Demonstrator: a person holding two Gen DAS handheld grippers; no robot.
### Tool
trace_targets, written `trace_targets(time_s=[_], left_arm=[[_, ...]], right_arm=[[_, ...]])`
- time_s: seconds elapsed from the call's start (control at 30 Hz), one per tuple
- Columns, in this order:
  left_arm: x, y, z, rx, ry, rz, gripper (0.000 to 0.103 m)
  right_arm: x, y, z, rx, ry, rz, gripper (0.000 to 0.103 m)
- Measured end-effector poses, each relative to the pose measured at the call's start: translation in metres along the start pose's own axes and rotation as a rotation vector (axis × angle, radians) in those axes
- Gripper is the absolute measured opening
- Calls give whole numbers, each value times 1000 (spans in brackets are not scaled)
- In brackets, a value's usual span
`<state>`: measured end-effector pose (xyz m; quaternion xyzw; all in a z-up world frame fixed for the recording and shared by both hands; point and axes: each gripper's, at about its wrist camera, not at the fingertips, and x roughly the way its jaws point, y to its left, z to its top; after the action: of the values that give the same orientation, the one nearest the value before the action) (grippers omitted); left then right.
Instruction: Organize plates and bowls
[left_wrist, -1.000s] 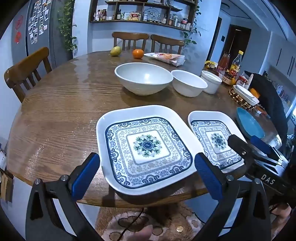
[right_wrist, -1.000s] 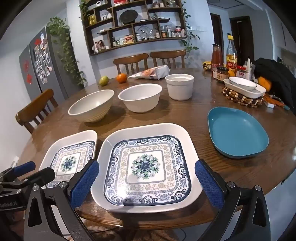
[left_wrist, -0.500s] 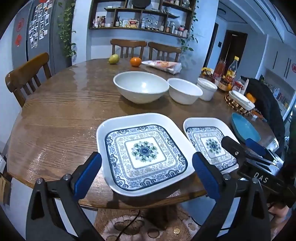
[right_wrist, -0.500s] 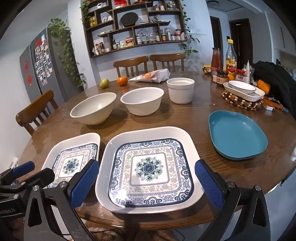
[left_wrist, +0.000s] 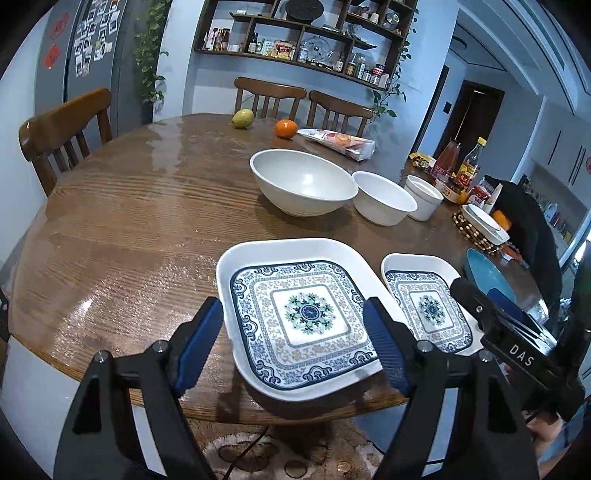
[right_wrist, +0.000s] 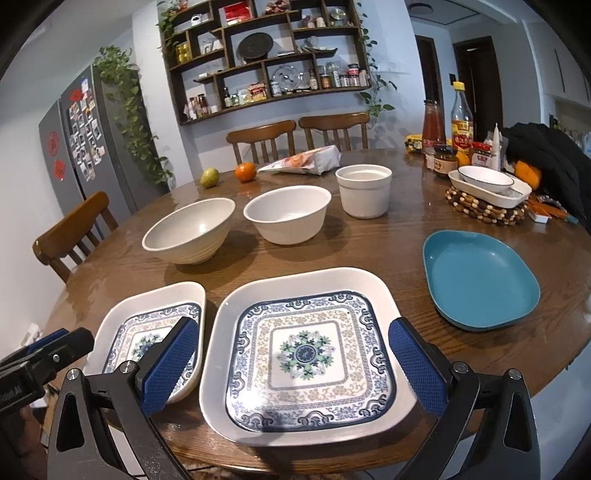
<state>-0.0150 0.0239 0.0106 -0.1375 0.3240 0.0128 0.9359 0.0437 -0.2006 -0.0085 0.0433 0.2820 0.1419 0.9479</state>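
On round table (right_wrist: 369, 243), two patterned plates (right_wrist: 306, 350), three white bowls (right_wrist: 286, 218), one blue plate (right_wrist: 480, 277)

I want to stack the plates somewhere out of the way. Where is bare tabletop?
The widest bare stretch of table lies left of the left patterned plate and big bowl, toward the pear. A smaller patch sits between the cup and blue dish. The right edge, around the bottles, is crowded.
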Motion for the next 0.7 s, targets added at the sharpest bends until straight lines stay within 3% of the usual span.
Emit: trace_targets(time_s=[0.1,0.47,0.7], left_arm=[[1,5,-1,-15,21,-23,72],[6,21,-2,-105,76,-69,70],[9,16,-1,-97,97,-112,58]], right_arm=[[0,1,-1,11,-13,22,96],[23,13,6,54,77,257,48],[42,31,23,55,186,366,46]])
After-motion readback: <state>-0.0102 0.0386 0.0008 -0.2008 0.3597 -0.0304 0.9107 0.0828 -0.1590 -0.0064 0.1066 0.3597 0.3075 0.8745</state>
